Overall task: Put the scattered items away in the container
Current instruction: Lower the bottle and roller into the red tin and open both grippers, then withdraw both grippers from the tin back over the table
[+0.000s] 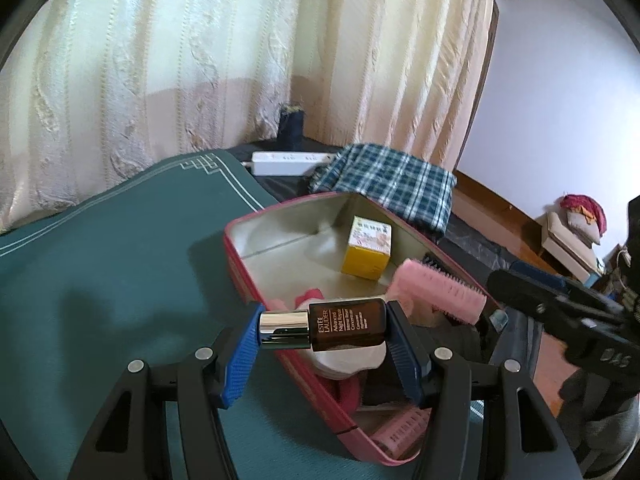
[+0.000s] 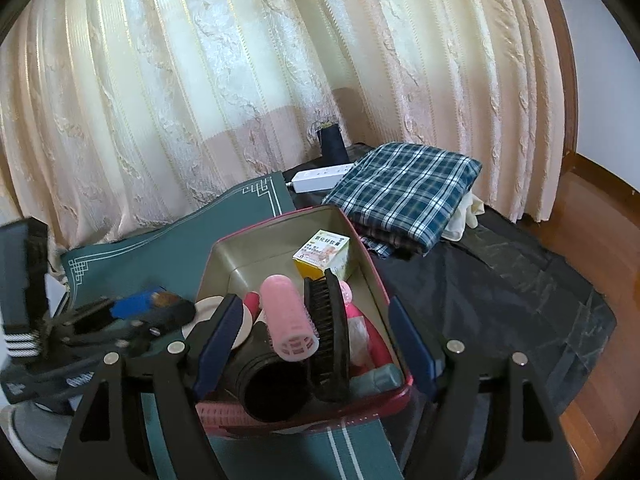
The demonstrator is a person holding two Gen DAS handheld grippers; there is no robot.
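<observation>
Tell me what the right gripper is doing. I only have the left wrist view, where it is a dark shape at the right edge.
Observer: The right gripper stands open, with one pad on either side of the near end of the red tin. It grips nothing.
Operator: What is the black thing behind the pink roller?
Observer: It is a black brush, standing on edge in the tin right beside that roller.
Operator: Is anything else at the near end?
Observer: Yes, a black cylinder lies on its side there, with its open mouth toward the right wrist camera.
</observation>
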